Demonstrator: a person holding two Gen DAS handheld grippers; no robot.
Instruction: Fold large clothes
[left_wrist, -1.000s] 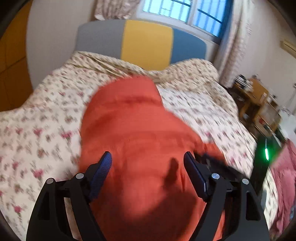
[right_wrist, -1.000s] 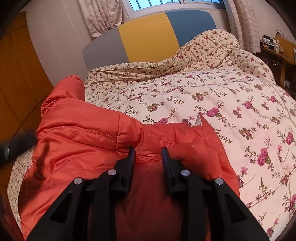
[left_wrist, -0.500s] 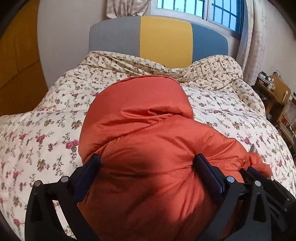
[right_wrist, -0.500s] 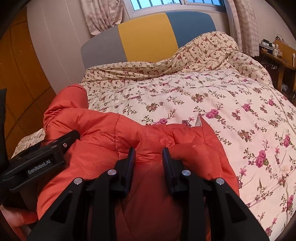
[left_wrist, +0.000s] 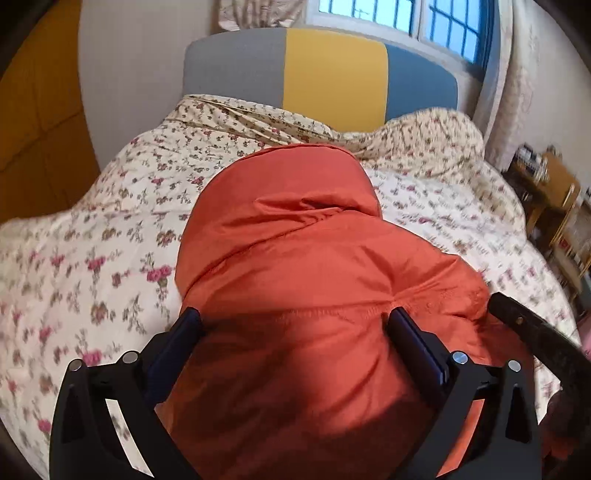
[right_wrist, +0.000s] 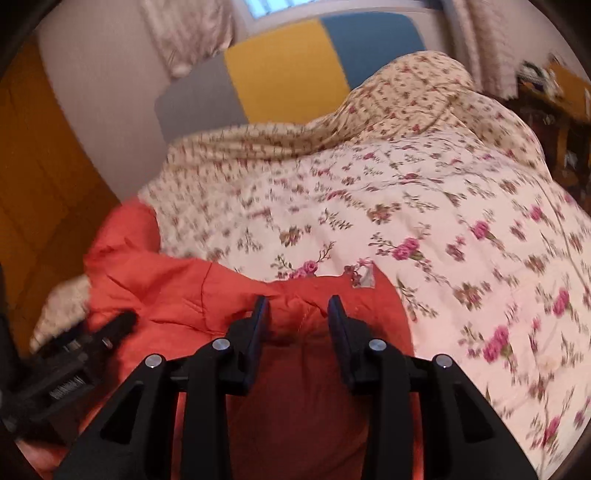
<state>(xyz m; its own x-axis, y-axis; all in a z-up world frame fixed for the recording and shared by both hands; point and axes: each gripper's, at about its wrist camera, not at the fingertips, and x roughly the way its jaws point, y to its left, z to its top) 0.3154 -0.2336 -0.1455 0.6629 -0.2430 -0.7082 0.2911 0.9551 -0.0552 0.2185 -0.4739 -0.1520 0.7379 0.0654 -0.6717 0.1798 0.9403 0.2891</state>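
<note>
1. Left wrist view: left gripper (left_wrist: 293, 326) is standing spread wide, jaws astride the orange jacket (left_wrist: 295, 280), which is bulging between and ahead of the fingers; whether the pads are pressing cannot be told.
2. Jacket is lying on the floral quilt (left_wrist: 110, 236), hood end pointing away from the tool.
3. Right wrist view: right gripper (right_wrist: 298, 314) jaws are opening, a jacket fold lying between them, unpinched.
4. Left gripper is showing far left of it.
</note>
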